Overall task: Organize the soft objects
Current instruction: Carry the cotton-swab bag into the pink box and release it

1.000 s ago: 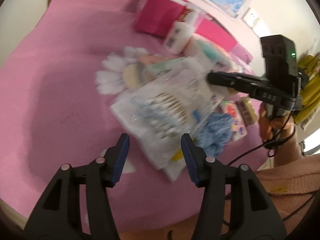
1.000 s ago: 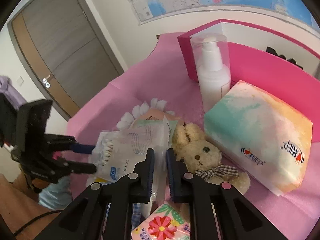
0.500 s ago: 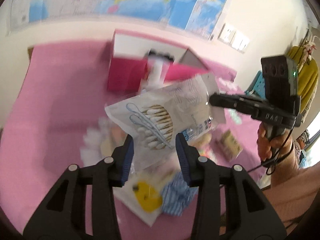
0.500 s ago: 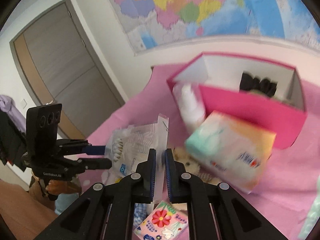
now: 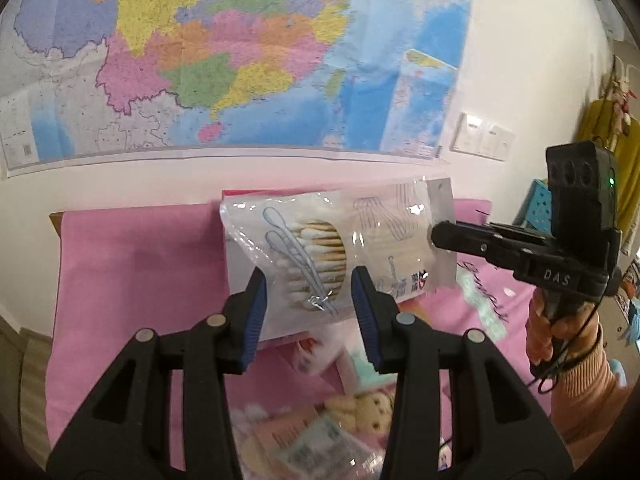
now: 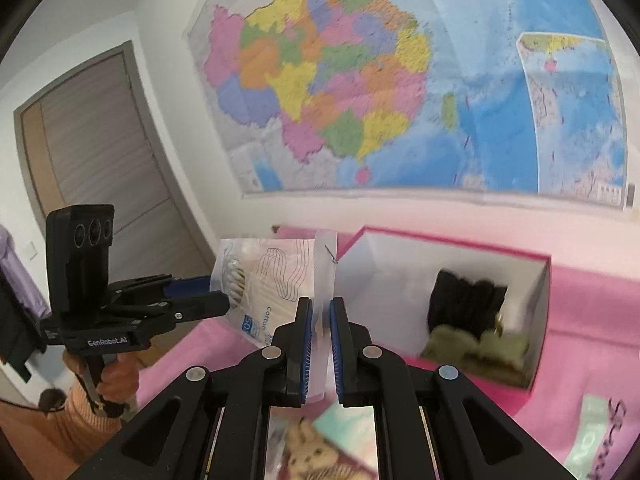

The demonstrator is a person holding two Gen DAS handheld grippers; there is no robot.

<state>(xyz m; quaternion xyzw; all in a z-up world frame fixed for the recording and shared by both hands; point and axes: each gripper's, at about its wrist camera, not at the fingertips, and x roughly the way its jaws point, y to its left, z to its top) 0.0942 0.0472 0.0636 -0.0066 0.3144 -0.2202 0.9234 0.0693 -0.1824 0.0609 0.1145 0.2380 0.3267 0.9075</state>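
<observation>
Our right gripper (image 6: 319, 344) is clamped on the sealed top edge of the cotton swab bag (image 5: 340, 252), which hangs in the air above the pink table (image 5: 132, 264), in front of the open pink box (image 6: 532, 320). Our left gripper (image 5: 306, 312) is spread wide, its 2 fingers either side of the bag without touching it. We judge the thin film could slip from that narrow pinch, or the swinging bag could snag the box wall on entry. "Cotton" reads on the bag; "GenRobot.AI" and "DAS" read on the grippers.
</observation>
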